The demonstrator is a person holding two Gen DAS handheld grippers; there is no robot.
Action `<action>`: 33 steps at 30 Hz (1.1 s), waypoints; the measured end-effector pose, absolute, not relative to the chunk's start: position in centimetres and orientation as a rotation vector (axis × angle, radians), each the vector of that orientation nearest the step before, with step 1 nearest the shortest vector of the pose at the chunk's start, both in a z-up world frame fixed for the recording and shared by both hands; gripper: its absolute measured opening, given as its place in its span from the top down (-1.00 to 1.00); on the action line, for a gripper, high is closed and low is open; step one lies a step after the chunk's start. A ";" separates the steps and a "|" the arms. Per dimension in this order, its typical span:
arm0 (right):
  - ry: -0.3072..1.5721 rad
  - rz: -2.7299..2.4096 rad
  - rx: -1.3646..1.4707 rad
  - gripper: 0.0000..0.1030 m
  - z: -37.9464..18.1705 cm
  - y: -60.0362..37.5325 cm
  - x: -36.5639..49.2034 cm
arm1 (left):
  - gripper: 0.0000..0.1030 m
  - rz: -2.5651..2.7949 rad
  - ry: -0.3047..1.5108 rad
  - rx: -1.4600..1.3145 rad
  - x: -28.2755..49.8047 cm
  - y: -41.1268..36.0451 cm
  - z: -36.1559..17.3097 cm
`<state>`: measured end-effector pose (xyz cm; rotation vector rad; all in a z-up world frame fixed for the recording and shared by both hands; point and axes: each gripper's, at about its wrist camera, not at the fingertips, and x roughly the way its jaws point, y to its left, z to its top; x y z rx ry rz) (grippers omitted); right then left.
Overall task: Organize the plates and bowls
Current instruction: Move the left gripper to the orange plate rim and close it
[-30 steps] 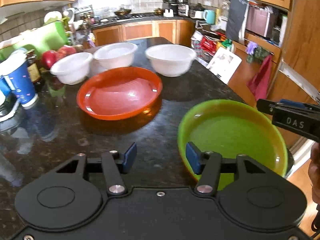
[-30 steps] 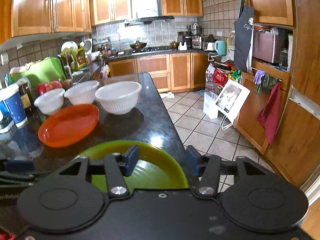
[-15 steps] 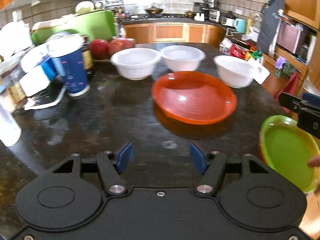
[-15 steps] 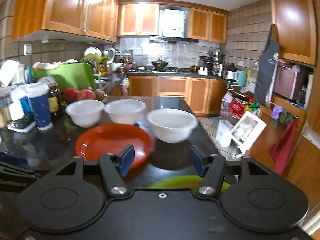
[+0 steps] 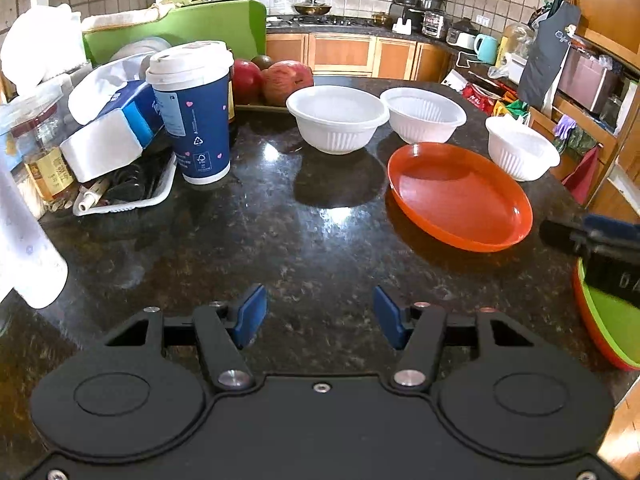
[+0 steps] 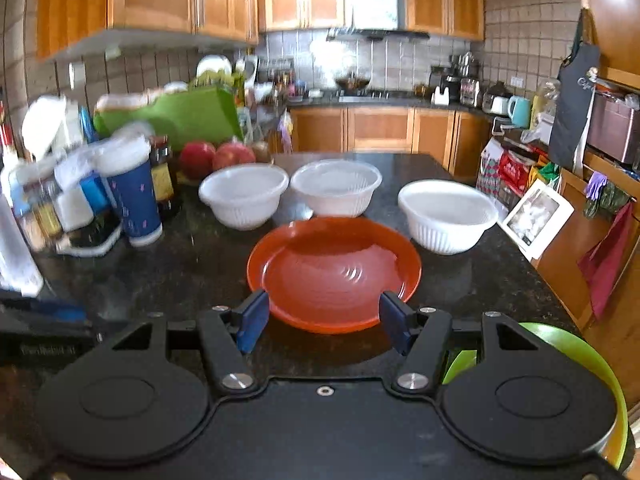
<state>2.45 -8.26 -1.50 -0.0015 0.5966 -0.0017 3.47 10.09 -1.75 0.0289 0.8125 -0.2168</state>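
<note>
Recycling triangle and FSC-style tree mark on blue paper cup (image 5: 195, 120).

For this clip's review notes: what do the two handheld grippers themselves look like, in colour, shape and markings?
Both match: the left gripper and right gripper each have a matte black body with two round discs, black linkage arms on silver pivot screws, and two fingers tipped with blue pads. In the left view, the right gripper's side shows at the right edge, black with blue and pale lettering, only partly readable. No cables, hands or sleeves are visible.

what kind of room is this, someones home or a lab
Almost certainly a lived-in home kitchen: wooden cabinets line the walls, a gas hob sits under a range hood, and an apron hangs at the right by a cluttered granite counter.
</note>
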 end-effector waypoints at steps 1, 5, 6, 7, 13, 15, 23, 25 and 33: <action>0.608 0.001 -0.004 -0.20 -1.5 -8.2 2.7 | -0.20 -0.221 0.815 0.026 3.6 10.1 -1.7; 0.666 0.029 0.014 -0.18 -1.7 -8.9 4.1 | -0.20 -0.227 0.810 0.034 4.6 10.1 -1.5; 0.683 0.032 0.022 -0.15 -1.8 -9.2 4.5 | -0.20 -0.225 0.808 0.038 5.0 10.0 -1.4; 0.704 0.033 0.029 -0.15 -1.9 -9.4 5.0 | -0.19 -0.225 0.807 0.043 5.2 9.8 -1.3; 0.775 0.063 0.014 -0.05 -2.0 -11.8 8.2 | -0.19 -0.215 0.796 0.073 7.4 8.0 -1.0; 0.777 0.063 0.008 -0.05 -1.9 -12.7 9.3 | -0.19 -0.216 0.799 0.076 8.4 7.0 -1.0; 0.828 0.041 -0.013 0.01 -3.1 -16.3 14.0 | -0.19 -0.212 0.860 0.095 12.3 3.3 -2.3; 0.845 0.047 -0.016 0.06 -3.6 -17.0 14.9 | -0.19 -0.207 0.873 0.105 13.1 2.6 -2.9; 0.879 0.078 0.005 0.14 -5.1 -18.7 17.2 | -0.16 -0.200 0.917 0.124 15.4 0.7 -4.5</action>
